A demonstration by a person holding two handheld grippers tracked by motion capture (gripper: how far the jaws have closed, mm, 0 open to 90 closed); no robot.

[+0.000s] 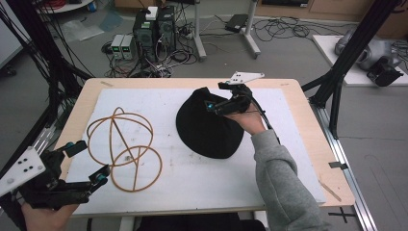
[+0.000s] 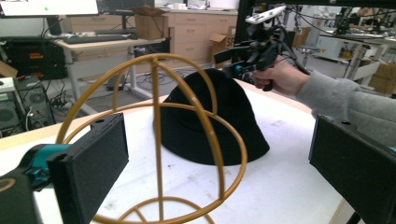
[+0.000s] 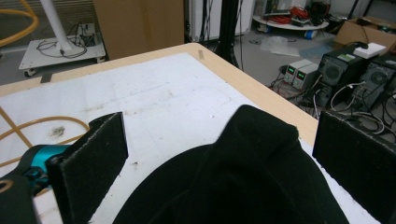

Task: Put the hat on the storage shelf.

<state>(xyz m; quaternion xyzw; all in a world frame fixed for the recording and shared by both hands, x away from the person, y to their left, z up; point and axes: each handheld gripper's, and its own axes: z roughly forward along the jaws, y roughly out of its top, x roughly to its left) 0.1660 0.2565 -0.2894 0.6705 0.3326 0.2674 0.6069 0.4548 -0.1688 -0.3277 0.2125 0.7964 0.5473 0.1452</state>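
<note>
A soft black hat [image 1: 208, 126] is lying on the white-covered table [image 1: 202, 178]; the right tool [image 1: 222, 98] is hovering over its crown, jaws wide. Beside it, a golden wire stand [image 1: 126, 149] is sitting just ahead of the left tool [image 1: 86, 161], jaws also wide.

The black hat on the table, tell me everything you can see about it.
The black hat looks like soft felt or cloth, with a rounded crown and a brim spread flat on the white mat. It lies right of the table's middle, beside the gold wire stand, apart from it. The right gripper hovers over the crown with jaws open; whether they touch it is unclear.
</note>
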